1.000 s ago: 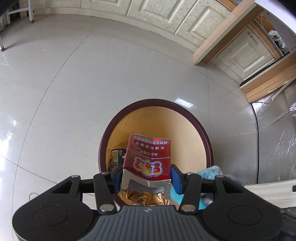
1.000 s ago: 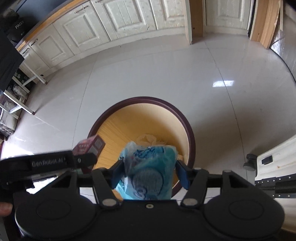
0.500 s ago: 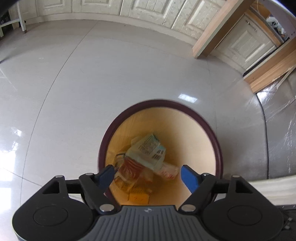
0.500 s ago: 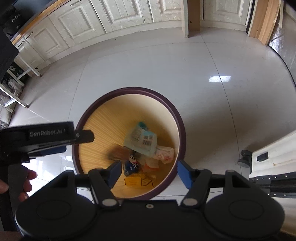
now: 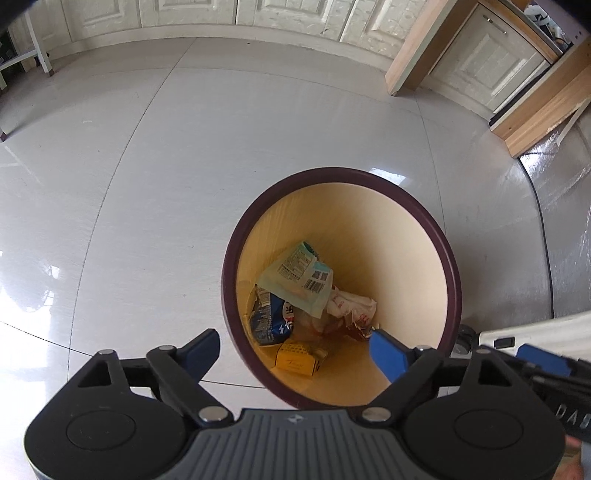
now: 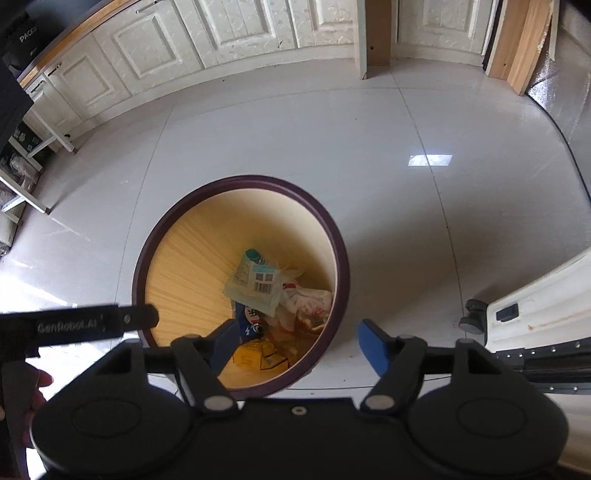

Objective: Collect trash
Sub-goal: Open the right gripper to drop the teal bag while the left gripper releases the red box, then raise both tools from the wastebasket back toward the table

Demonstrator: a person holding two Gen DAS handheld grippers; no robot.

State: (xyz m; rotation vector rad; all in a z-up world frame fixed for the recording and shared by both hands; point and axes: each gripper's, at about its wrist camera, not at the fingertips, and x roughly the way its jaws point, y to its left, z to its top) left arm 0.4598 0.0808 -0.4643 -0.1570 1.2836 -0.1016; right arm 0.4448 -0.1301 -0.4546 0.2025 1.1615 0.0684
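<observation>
1. One round trash bin on the floor, dark purple rim, yellow wood-look inside.
2. Two grippers up above the bin, both pointing down into it.
3. Left gripper: jaws wide and opening more. Nothing held between them. Two blue fingers, one on each side.
4. Right gripper: jaws wide too, and opening. Nothing pinched between them. Two blue fingers here as well.
5. Trash down at the bottom of the bin, seen past the gap between the left jaws and a bit ahead of them.
6. One pale green packet on top of the pile, with a barcode on it. Seen in the right view also, just ahead of the left-side finger.
7. One dark blue wrapper under the green packet, closer to the left-side finger of the left gripper.
8. One white crumpled wrapper with red marks, closer to the right-side finger of the left gripper.
9. One yellow box lying nearest the left jaws, right in the gap between them.
10. Some brown-red bits in the middle of the pile, too mixed up to count.
11. In the right view, the left gripper's black bar off to the left side of the jaws, over the bin's rim.
12. One small black wheel off to the right of the right jaws, under a white thing.
13. White cupboard doors far ahead of both grippers.
</observation>
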